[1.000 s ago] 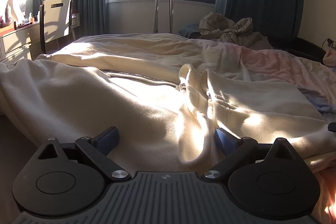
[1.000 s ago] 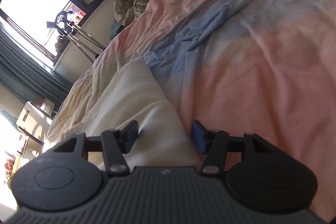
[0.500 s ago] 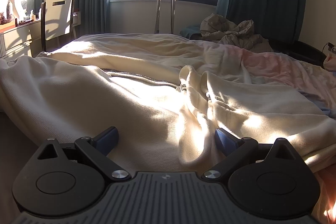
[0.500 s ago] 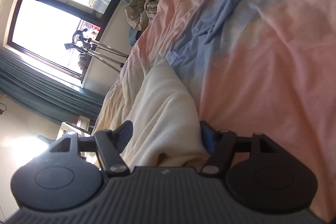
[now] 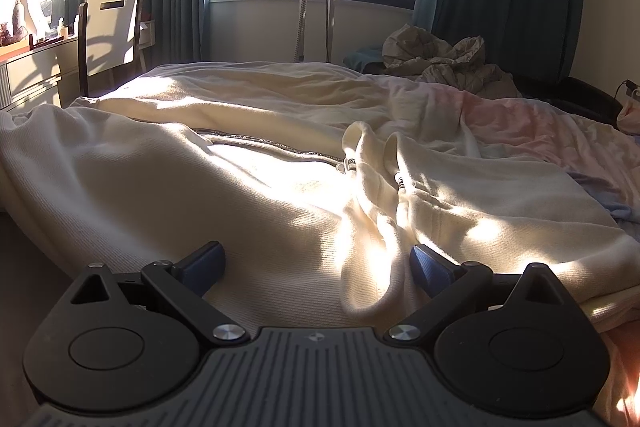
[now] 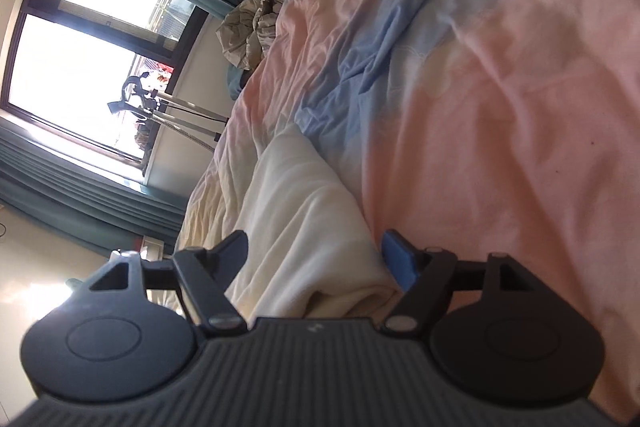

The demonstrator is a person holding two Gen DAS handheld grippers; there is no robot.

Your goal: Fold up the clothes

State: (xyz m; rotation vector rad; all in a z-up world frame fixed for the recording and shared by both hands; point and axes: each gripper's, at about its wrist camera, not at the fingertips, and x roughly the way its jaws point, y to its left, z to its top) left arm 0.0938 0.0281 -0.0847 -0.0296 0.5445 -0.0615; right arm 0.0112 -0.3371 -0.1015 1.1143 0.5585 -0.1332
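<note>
Cream hoodie (image 5: pixel 280 195), zipper-tape lettering unreadable

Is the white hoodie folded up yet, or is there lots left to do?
Mostly still to do. The cream hoodie lies spread over the bed, zipper side up, with no neat fold showing. The left gripper sits open over it near the hood. The right gripper has just been opening, a cream edge between its jaws but not pinched. Folding is left.
</note>
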